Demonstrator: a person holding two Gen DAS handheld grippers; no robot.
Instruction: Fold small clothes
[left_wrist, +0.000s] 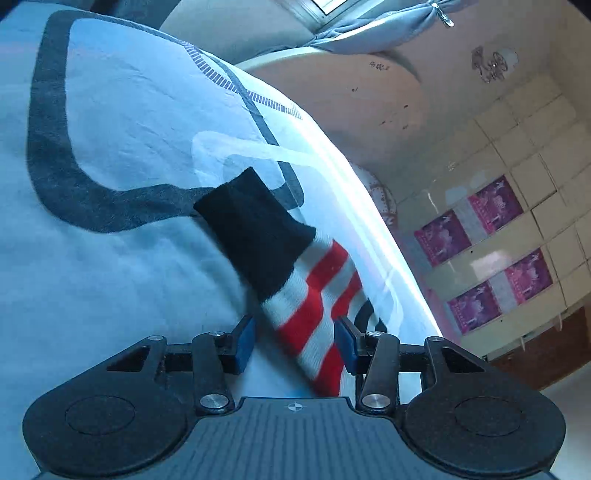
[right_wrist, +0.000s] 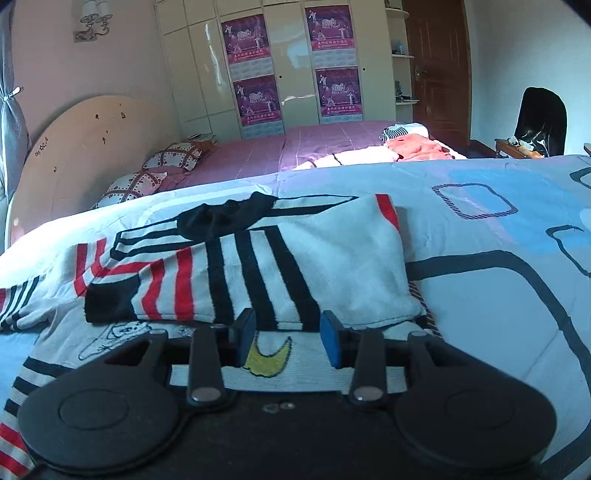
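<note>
A small striped sweater lies on the pale blue quilt. In the left wrist view its sleeve (left_wrist: 314, 306), red and white stripes with a black cuff (left_wrist: 251, 236), runs between the blue pads of my left gripper (left_wrist: 295, 343); the jaws stand open around it, not touching. In the right wrist view the sweater body (right_wrist: 280, 266), white with black and red stripes, lies partly folded just ahead of my right gripper (right_wrist: 288, 332), which is open and empty above its white hem with a yellow patch (right_wrist: 269, 360). A sleeve with a black cuff (right_wrist: 110, 299) lies across the body.
The quilt (right_wrist: 498, 314) has dark square outlines. Beyond it stands a second bed (right_wrist: 295, 151) with purple cover, pillows and loose clothes, a rounded headboard (right_wrist: 85, 144), a wardrobe (right_wrist: 295, 62) with posters, a door and a dark chair (right_wrist: 541, 122).
</note>
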